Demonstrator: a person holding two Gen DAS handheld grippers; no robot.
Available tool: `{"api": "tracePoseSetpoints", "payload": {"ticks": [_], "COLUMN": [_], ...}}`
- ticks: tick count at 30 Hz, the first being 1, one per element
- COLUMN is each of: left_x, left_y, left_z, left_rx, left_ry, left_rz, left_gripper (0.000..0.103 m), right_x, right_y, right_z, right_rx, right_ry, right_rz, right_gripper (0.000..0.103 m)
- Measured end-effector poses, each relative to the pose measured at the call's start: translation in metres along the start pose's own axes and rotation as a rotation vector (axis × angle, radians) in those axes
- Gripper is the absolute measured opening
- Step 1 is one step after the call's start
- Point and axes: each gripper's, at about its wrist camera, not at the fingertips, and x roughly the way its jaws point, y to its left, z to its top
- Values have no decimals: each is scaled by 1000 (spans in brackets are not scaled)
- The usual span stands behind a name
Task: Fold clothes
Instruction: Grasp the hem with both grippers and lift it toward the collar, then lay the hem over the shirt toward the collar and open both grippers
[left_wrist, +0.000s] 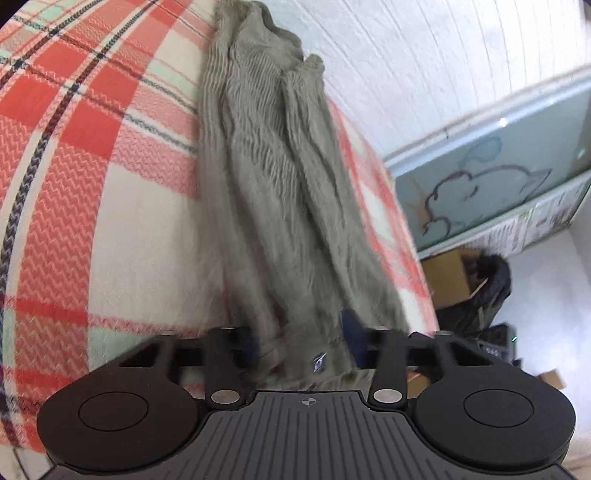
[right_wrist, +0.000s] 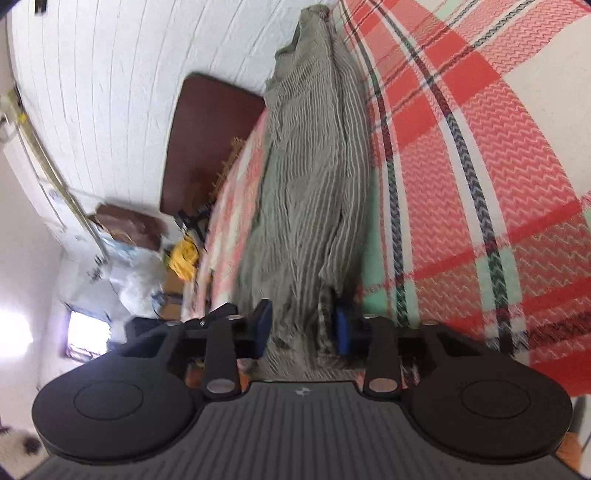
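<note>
nearest the lens, the left gripper (left_wrist: 301, 345) pinches the near end of a grey-green ribbed garment (left_wrist: 269, 192), its blue pads (left_wrist: 351, 326) pressed into the cloth on both sides. the right gripper (right_wrist: 303, 328) likewise clamps the garment (right_wrist: 314, 192) between its blue pads (right_wrist: 341, 326). the garment stretches away across a red, cream and mint plaid blanket (left_wrist: 92, 147). a cardboard box (left_wrist: 448, 275) stands beyond the bed; its contents cannot be told. no writing is readable.

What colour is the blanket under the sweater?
The blanket is red, cream and mint plaid with dark lines, clearest in the left wrist view.
</note>
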Motion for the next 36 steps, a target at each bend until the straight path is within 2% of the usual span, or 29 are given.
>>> {"api": "tracePoseSetpoints", "payload": {"ticks": [1, 2, 4, 6, 10, 16, 18, 20, 22, 25, 30, 34, 36], "left_x": [0, -1, -1, -3, -9, -20, -22, -20, -16, -3, 33, 59, 67], "left_y": [3, 6, 11, 9, 4, -12, -20, -28, -32, -33, -14, 13, 25], "left_z": [-3, -5, -7, -6, 1, 28, 45, 66, 91, 129, 183, 210, 221], "left_rx": [-16, -35, -83, -84, -114, -145, -129, -113, -126, -150, -223, -315, -353], "left_ry": [-6, -11, -19, -23, -23, -77, -118, -162, -204, -247, -258, -252, -244], "left_rz": [4, 5, -12, -12, -39, -145, -159, -172, -176, -149, -104, -53, -34], "left_gripper": [24, 18, 17, 17, 17, 24, 35, 40, 39, 41, 41, 43, 52], "right_x": [1, 2, 2, -1, -12, -18, -15, -7, 4, 24, 63, 96, 108], "right_y": [-1, -3, -5, -6, -2, 20, 29, 38, 45, 54, 44, 21, 8], "right_z": [-1, -2, -3, -2, 3, 33, 52, 76, 106, 149, 217, 246, 255], "right_rx": [4, 11, 23, 37, 77, 86, 58, 36, 38, 14, 58, 130, 168], "right_ry": [20, 38, 42, 38, 11, -38, -50, -74, -95, -125, -168, -178, -190], "right_rz": [-11, -23, -26, -10, 101, 252, 278, 303, 333, 311, 236, 175, 144], "right_gripper": [17, 13, 10, 10, 10, 10, 10, 10, 10, 10, 10, 10, 10]}}
